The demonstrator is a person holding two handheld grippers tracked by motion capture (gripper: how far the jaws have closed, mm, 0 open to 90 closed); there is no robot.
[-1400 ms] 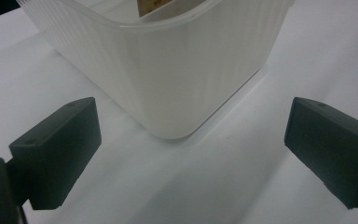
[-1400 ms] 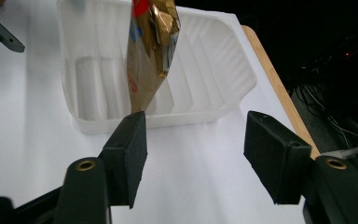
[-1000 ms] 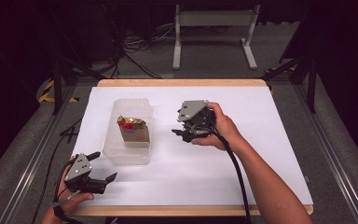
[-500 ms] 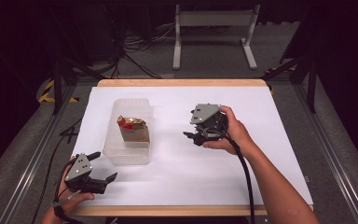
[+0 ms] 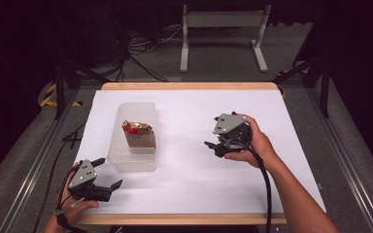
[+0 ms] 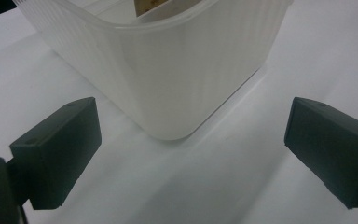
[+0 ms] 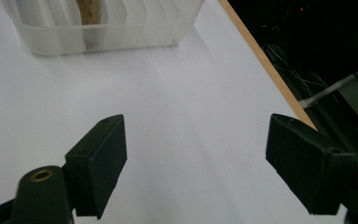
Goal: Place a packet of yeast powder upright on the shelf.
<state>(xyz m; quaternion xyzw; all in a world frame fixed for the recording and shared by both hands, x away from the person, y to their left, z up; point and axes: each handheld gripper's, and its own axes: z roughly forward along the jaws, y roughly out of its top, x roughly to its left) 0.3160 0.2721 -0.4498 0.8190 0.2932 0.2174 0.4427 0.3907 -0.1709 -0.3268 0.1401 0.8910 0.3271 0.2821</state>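
Moved: right hand-held gripper (image 5: 217, 146), shifted rightward and a bit nearer since a second ago, away from the clear plastic tub (image 5: 132, 162). No change on the left hand-held gripper (image 5: 105, 173), parked same spot at the near left corner of the counter (image 5: 189, 194).

Right one now held just over the white counter top, well apart from the tub, jaws pointing left toward it, spread wide with nothing between. In the right gripper view, tub (image 7: 98, 32) up at the top left, bare white surface between it and the jaws.

Left one also wide open, empty, sitting just beside the tub's near corner. In the left gripper view, rounded ribbed corner (image 6: 172, 93) right ahead, between the jaw lines but not touched.

Inside the tub: brown paper packet (image 5: 138, 137) with a gold and red top, standing upright around the middle.
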